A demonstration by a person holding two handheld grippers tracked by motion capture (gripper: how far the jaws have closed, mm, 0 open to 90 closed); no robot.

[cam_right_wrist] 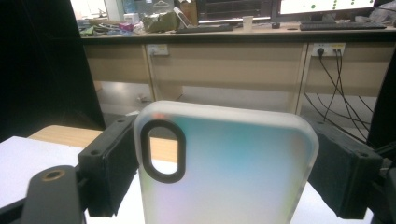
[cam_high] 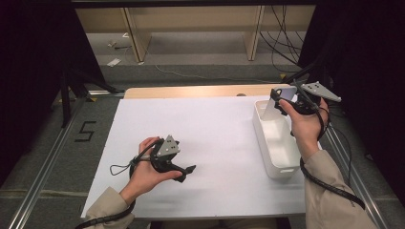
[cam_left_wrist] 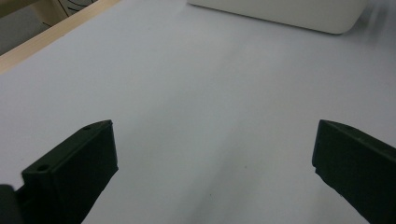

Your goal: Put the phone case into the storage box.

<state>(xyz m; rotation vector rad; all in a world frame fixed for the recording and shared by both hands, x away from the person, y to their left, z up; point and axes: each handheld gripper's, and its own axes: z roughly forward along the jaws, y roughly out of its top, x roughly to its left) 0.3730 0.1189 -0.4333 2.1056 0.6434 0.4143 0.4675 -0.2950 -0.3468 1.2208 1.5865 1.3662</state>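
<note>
A pale, translucent phone case (cam_right_wrist: 224, 168) with an oval camera cut-out stands upright between the jaws of my right gripper (cam_right_wrist: 224, 172), which is shut on its two long edges. In the high view that gripper (cam_high: 282, 102) holds the phone case (cam_high: 278, 102) above the far end of a white bin (cam_high: 274, 160) at the table's right side. My left gripper (cam_high: 188, 172) rests low over the white table sheet (cam_high: 215, 143) at the front left, jaws wide apart and nothing between them (cam_left_wrist: 215, 158).
A bare wooden strip (cam_high: 191, 90) runs along the table's far edge. Metal rails (cam_high: 43, 167) flank the table on both sides. Beyond it stand a wooden desk frame (cam_high: 138, 38) and loose cables (cam_high: 282, 43) on the floor.
</note>
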